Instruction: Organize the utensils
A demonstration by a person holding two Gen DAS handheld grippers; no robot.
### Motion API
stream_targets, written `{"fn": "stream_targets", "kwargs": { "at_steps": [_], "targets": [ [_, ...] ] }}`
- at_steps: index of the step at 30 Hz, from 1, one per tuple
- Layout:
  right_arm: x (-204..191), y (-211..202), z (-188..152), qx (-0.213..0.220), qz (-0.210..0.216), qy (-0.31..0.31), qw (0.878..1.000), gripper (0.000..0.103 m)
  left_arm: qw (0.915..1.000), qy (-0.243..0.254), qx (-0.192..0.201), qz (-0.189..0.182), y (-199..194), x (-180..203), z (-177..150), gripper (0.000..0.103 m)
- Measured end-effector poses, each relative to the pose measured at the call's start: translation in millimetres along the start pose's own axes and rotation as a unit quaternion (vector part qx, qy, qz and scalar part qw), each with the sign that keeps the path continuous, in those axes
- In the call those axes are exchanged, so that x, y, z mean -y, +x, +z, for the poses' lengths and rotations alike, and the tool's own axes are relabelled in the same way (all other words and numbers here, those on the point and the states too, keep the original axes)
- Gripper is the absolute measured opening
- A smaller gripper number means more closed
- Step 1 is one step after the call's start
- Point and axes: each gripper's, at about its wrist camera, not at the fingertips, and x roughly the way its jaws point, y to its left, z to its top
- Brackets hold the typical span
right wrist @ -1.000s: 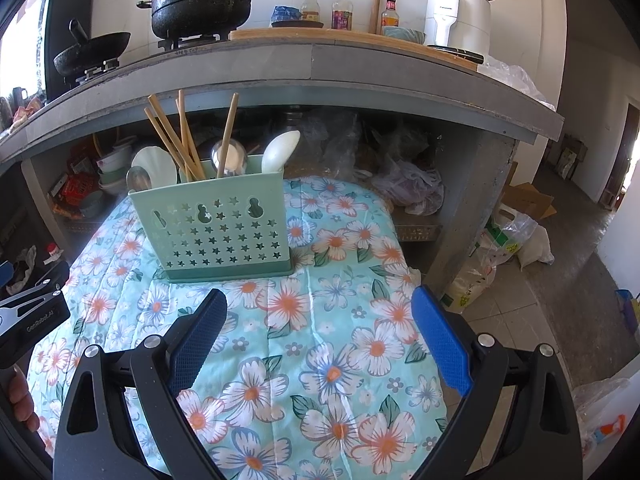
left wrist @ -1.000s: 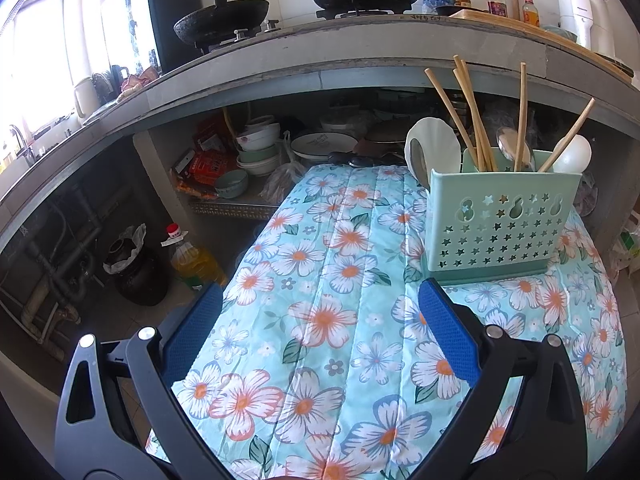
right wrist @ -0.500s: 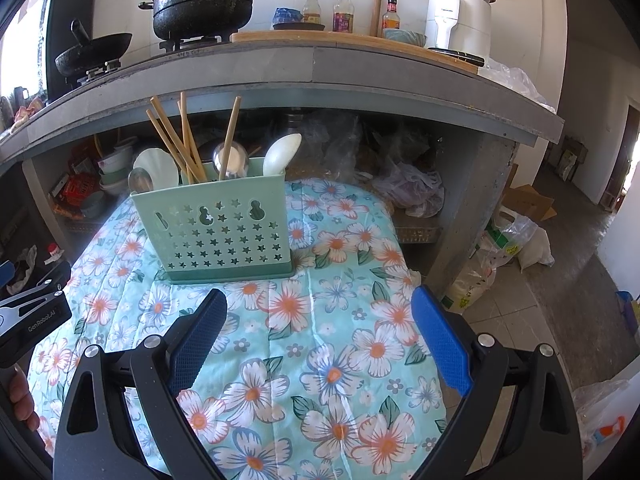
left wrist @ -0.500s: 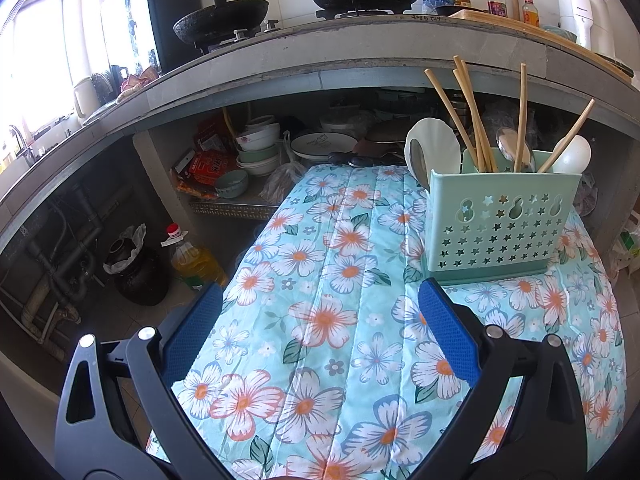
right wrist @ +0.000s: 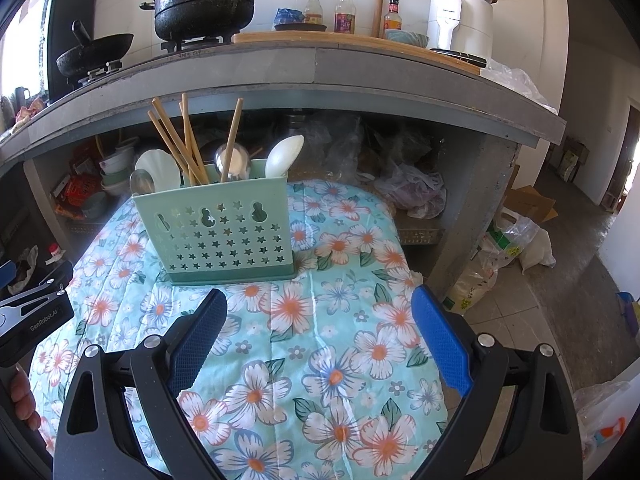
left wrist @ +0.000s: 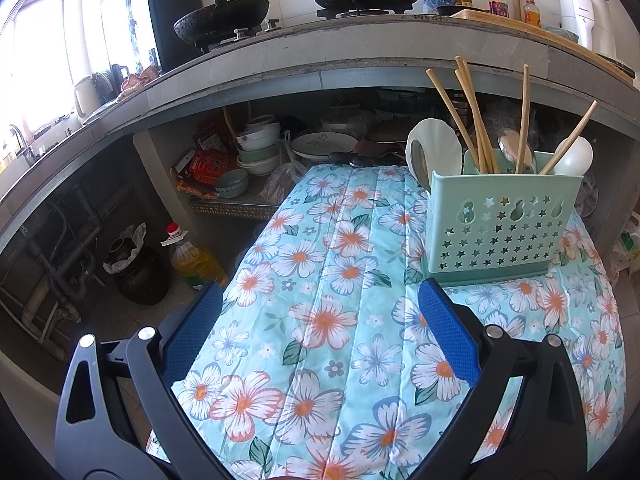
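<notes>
A mint-green utensil holder [left wrist: 500,228] [right wrist: 216,228] with star cutouts stands upright on the floral tablecloth [left wrist: 328,320] [right wrist: 320,320]. Wooden chopsticks [left wrist: 472,120] [right wrist: 176,140], metal spoons [left wrist: 510,148] [right wrist: 234,160] and white spoons [left wrist: 434,148] [right wrist: 284,156] stick out of its top. My left gripper [left wrist: 320,300] hangs open over the cloth, with the holder just beyond its right finger. My right gripper [right wrist: 320,308] is open too, the holder ahead and slightly left. Neither holds anything. The left gripper's body [right wrist: 32,312] and a hand show at the right wrist view's left edge.
A grey stone counter [left wrist: 360,52] [right wrist: 360,64] overhangs the table's far end, carrying a pot, a wok, bottles and a white appliance. Bowls and plates [left wrist: 260,148] fill the shelf beneath. An oil bottle [left wrist: 192,256] and a dark jar stand on the floor at left; bags [right wrist: 508,248] lie at right.
</notes>
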Motion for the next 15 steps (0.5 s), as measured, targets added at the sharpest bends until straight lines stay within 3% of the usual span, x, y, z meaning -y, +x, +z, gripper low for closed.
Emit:
{"fn": "stream_targets", "kwargs": {
  "at_steps": [15],
  "targets": [
    [-0.4,-0.4,0.5,0.001,0.001,-0.001,1.000,0.091,1.0000,0.000,0.000,0.000,0.6,0.5,0.4,0.094]
  ]
}}
